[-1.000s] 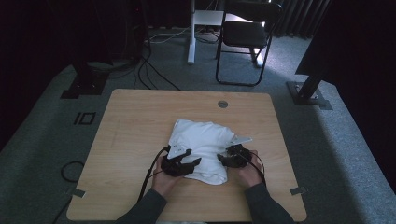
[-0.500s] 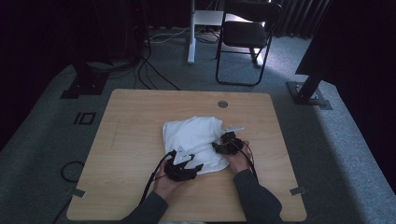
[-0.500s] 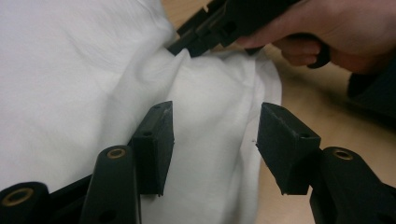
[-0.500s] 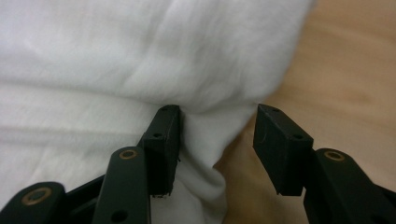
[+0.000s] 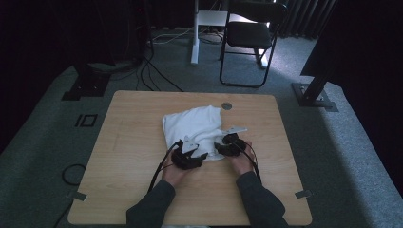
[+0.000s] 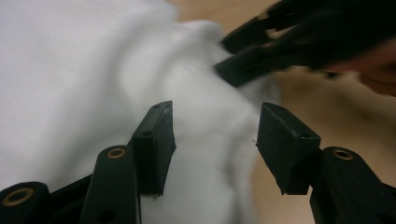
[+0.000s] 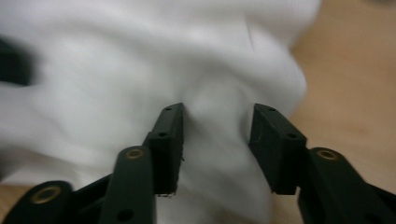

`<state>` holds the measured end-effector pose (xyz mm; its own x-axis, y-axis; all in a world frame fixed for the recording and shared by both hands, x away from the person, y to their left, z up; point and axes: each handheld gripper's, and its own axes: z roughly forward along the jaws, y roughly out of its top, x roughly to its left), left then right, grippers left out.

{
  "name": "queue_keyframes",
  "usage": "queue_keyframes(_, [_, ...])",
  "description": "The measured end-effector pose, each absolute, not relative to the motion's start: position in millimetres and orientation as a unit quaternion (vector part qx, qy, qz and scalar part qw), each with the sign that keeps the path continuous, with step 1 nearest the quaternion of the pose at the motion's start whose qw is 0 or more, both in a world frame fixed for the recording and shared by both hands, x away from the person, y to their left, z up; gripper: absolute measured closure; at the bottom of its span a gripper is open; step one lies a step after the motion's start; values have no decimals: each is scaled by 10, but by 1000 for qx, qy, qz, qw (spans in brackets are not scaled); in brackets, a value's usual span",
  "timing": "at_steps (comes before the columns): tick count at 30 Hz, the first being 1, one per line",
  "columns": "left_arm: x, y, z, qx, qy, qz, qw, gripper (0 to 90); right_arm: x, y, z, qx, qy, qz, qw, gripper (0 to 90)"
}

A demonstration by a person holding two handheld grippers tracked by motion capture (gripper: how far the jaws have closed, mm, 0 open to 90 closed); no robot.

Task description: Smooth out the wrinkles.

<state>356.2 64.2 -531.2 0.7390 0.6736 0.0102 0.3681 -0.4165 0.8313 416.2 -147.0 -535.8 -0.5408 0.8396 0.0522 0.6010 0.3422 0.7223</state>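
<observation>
Both the left hand-held gripper and the right hand-held gripper now stand released, jaws apart over the near edge of the white cloth, having drawn close together since a second ago. The cloth, bunched narrower mid-counter, looks ready for a fresh grasp. No writing is legible.

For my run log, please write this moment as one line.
work: handling white cloth on table | left gripper: open over cloth | right gripper: open, cloth between jaws | other: none
</observation>
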Motion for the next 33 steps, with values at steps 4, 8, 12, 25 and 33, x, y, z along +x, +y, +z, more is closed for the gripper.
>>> queue_keyframes(4, [3368, 611, -5404, 842, 290, 174, 421, 460, 4112, -1545, -5465, 461, 808, 336, 151, 618])
queue_keyframes(8, [3324, 740, -5485, 842, 309, 154, 414, 471, 4015, -1559, -5470, 448, 819, 317, 166, 669])
queue_keyframes(12, [3318, 897, -5524, 844, 314, 167, 401, 473, 3935, -1560, -5468, 439, 825, 315, 164, 684])
queue_keyframes(25, [3165, 1397, -5356, 812, 338, 199, 432, 452, 3549, -1718, -5271, 420, 789, 397, 207, 477])
queue_keyframes(33, [3179, 1741, -5303, 777, 393, 208, 446, 450, 3480, -1916, -5279, 448, 757, 420, 224, 447])
